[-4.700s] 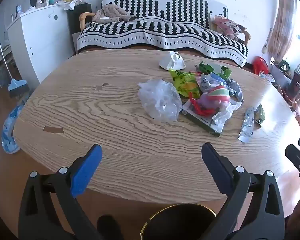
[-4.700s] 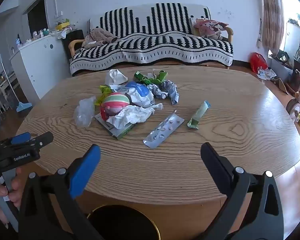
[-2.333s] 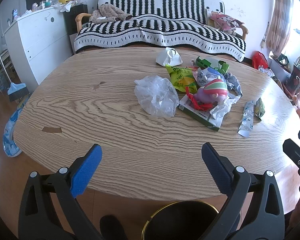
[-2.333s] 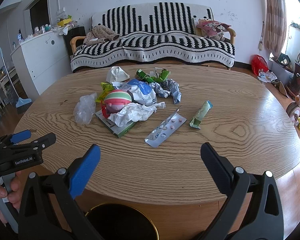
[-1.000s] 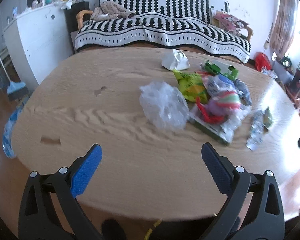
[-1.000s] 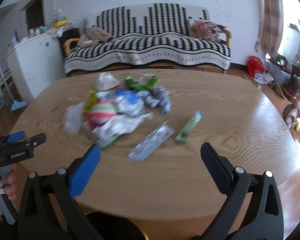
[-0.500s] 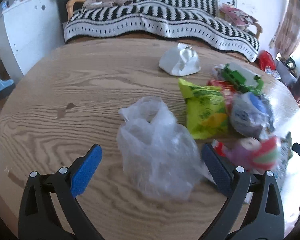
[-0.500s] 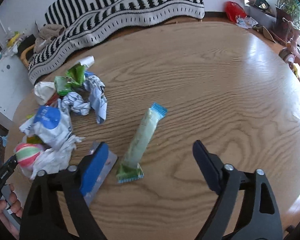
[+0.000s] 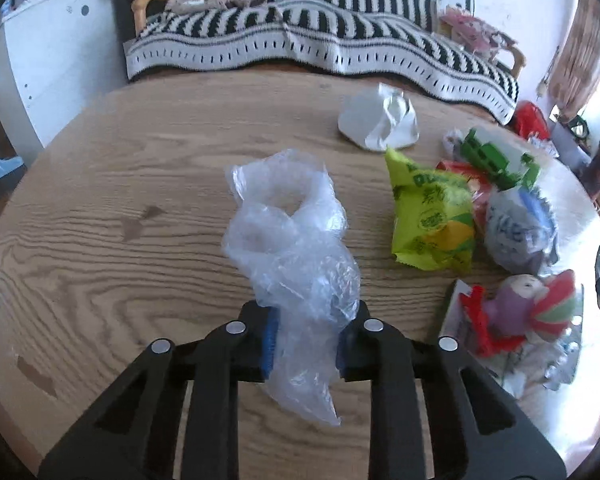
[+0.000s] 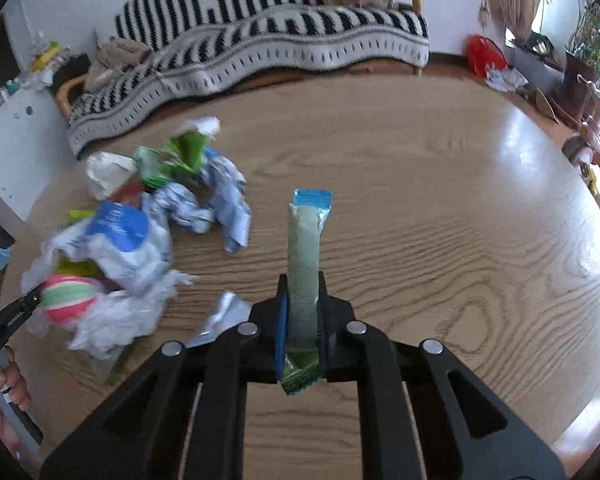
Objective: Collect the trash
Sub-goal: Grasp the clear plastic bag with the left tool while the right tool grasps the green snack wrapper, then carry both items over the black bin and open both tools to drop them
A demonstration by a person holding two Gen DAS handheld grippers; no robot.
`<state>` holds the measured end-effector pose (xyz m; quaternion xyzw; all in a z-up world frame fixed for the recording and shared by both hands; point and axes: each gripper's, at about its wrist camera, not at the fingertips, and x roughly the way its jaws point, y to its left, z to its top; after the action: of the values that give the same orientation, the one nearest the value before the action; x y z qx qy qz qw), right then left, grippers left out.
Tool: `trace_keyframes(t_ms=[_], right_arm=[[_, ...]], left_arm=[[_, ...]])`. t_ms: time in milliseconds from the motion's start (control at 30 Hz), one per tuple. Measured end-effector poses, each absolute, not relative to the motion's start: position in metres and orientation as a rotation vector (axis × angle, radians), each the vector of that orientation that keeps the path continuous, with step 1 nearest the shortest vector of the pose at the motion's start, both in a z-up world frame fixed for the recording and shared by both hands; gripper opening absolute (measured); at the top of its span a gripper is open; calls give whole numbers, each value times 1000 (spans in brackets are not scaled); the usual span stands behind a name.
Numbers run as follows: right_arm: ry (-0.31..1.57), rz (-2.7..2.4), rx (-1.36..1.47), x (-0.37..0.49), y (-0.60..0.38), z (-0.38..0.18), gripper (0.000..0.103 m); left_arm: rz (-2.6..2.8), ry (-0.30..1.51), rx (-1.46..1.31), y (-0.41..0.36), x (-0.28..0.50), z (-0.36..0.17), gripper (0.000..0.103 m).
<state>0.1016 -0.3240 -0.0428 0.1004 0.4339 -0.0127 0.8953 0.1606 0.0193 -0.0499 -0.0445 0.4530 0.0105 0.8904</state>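
Note:
A crumpled clear plastic bag (image 9: 292, 232) lies on the wooden table (image 9: 100, 208). My left gripper (image 9: 306, 332) is closing on the bag's near end, and its blue pads press the plastic from both sides. In the right wrist view a long pale green stick wrapper (image 10: 305, 248) with a blue far end points away from me. My right gripper (image 10: 303, 320) is closing on its near end, with the pads pressed against its sides. The left gripper's tip (image 10: 16, 312) and the hand (image 10: 0, 392) that holds it show at that view's left edge.
Right of the plastic bag lie a yellow-green snack bag (image 9: 432, 216), crumpled white paper (image 9: 376, 120), green packaging (image 9: 496, 156) and a striped soft toy (image 9: 548, 308). A silver blister pack (image 10: 220, 316) lies left of the right gripper. A striped sofa (image 9: 300, 40) stands behind the table.
Both grippers moved forward and down over the table, then shut. The left took hold of the plastic bag. The right took hold of the green stick wrapper.

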Motion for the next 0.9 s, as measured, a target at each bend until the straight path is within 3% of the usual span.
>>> trace_keyframes(t_ms=[233,433,667,900], right_arm=[[829,110,201,39,-302,-11,12],[843,243,118,-29,-253,-18,12],[930,391,33,-123,-200,-57,12],[1130,447,13,-174,-173,-114,12]], left_arm=[[-8,873,-87,27,95,-7,17],[-95,855,-27,-2,6,-3,17],[-223,955,14,-35,-95,-42,18],[-268,1214,-26,-51,-135,-109,18]])
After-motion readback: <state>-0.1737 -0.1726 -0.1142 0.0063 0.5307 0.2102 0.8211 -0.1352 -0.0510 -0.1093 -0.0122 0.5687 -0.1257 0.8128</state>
